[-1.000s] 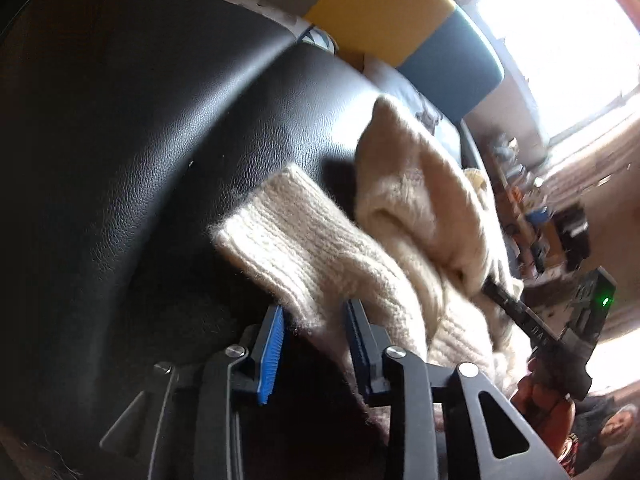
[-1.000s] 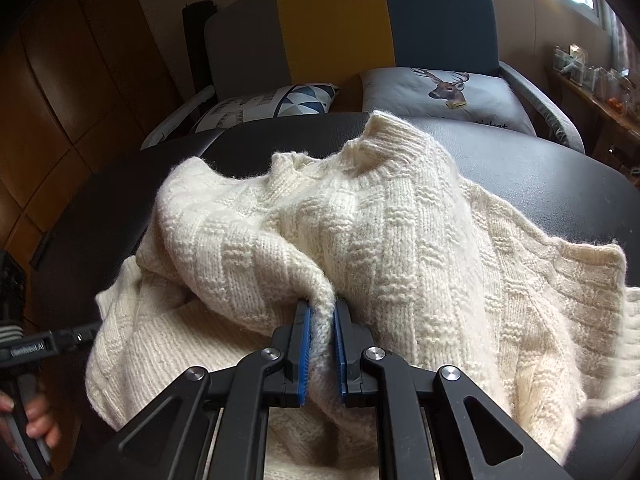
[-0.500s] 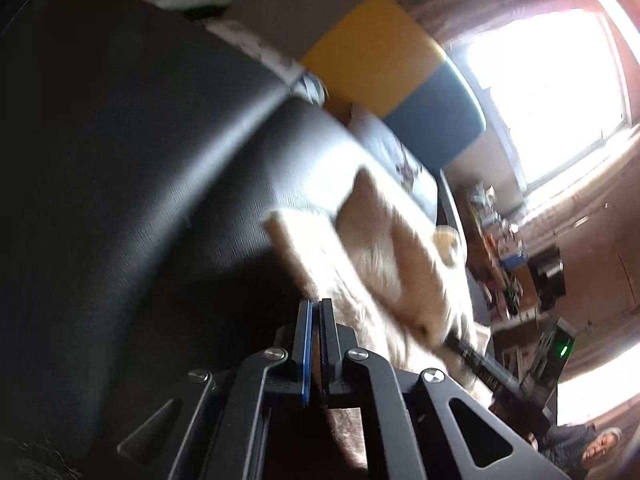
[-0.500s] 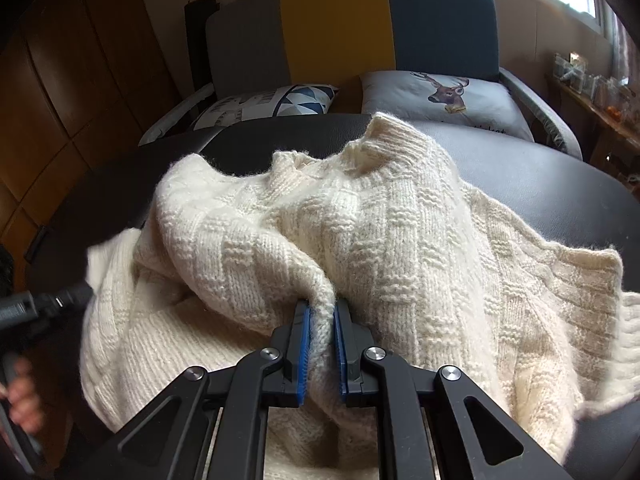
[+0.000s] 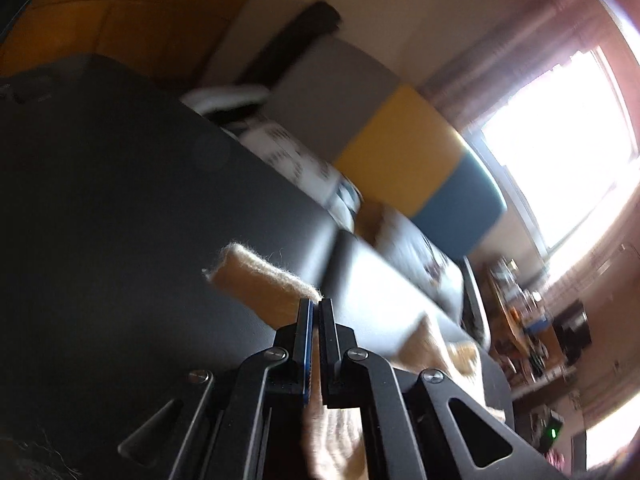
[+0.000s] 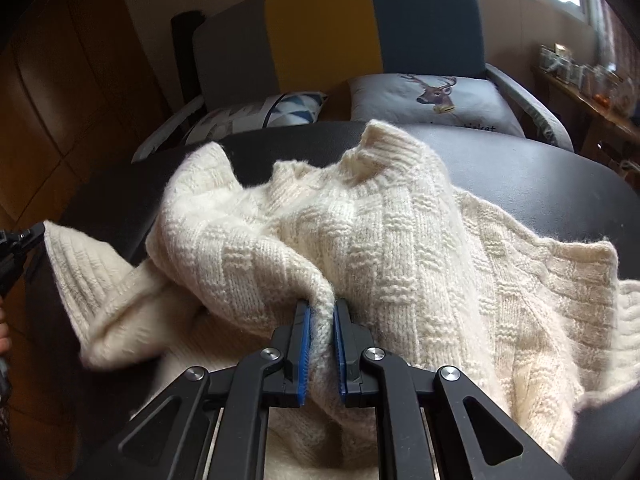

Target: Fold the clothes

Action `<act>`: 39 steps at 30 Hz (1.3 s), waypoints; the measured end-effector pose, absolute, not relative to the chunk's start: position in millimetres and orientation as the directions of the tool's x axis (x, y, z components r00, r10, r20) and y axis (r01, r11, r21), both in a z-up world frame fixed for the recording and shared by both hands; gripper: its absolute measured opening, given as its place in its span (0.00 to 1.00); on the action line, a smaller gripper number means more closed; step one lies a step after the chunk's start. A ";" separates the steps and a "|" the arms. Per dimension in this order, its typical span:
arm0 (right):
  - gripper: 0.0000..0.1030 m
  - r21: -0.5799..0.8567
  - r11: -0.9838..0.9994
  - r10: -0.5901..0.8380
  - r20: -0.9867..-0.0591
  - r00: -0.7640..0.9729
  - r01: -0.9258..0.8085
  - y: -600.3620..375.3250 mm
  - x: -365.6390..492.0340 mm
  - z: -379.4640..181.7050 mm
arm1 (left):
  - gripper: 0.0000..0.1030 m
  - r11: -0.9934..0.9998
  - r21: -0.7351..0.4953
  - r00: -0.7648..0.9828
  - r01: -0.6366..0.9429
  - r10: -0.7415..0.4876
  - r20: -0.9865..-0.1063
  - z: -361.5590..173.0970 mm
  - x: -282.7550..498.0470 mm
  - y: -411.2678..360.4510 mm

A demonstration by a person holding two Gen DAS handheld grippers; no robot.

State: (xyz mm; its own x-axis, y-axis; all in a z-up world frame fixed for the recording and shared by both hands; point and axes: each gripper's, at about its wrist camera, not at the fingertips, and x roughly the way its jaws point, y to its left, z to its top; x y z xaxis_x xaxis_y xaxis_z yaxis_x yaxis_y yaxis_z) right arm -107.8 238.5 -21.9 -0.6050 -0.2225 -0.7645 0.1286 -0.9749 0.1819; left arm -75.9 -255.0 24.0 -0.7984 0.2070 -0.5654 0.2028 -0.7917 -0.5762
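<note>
Left wrist view: the left gripper has its two fingers pressed nearly together on a strip of cream knit, the ribbed cuff of a sweater sleeve. A second ago the fingers stood spread on either side of this cuff as it lay flat on the black leather table; half a second ago they had come together on it. Now the cuff sticks up past the fingertips, off the leather, and the view has tipped upward toward a striped sofa back and a bright window. The picture is blurred, which suggests the gripper is moving.

Right wrist view: the right gripper pinches a raised fold of the cream sweater, exactly as it did a second ago. The sweater lies bunched on the black table, its collar toward the sofa, its body spread to the right. At the left edge the ribbed cuff now hangs in the air at the tip of the other gripper, with the sleeve drawn out from the heap; a second ago it rested there.

In my judgement, one side is anchored and the sleeve is free to be carried across the body for a fold. The sweater is not yet folded.
</note>
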 end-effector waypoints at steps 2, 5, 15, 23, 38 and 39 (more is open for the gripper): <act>0.10 0.175 -0.977 -0.215 -0.768 -0.604 0.126 236.8 -109.2 -21.5 | 0.01 -0.796 -0.559 -0.809 0.232 0.161 -0.565 26.9 -81.1 -274.8; 0.10 0.158 -0.979 -0.203 -0.774 -0.600 0.127 233.6 -109.5 -22.3 | 0.01 -0.810 -0.518 -0.807 0.276 0.098 -0.583 26.2 -90.1 -296.7; 0.10 0.124 -0.986 -0.164 -0.789 -0.592 0.107 228.9 -112.4 -29.3 | 0.01 -0.790 -0.431 -0.739 0.435 -0.040 -0.673 -11.0 -99.4 -358.2; 0.15 0.133 -0.979 -0.196 -0.813 -0.549 0.153 224.6 -119.5 -33.2 | 0.07 -0.779 -0.413 -0.602 0.472 0.057 -0.796 -82.1 -93.2 -345.8; 0.40 0.169 -0.967 -0.254 -0.731 -0.633 0.193 265.2 -113.5 26.5 | 0.20 -0.813 -0.461 -0.682 0.356 0.111 -0.723 -31.2 -48.2 -304.4; 0.40 0.163 -0.968 -0.247 -0.737 -0.629 0.188 266.0 -120.7 25.9 | 0.20 -0.837 -0.440 -0.679 0.326 0.116 -0.725 -26.0 -56.2 -292.9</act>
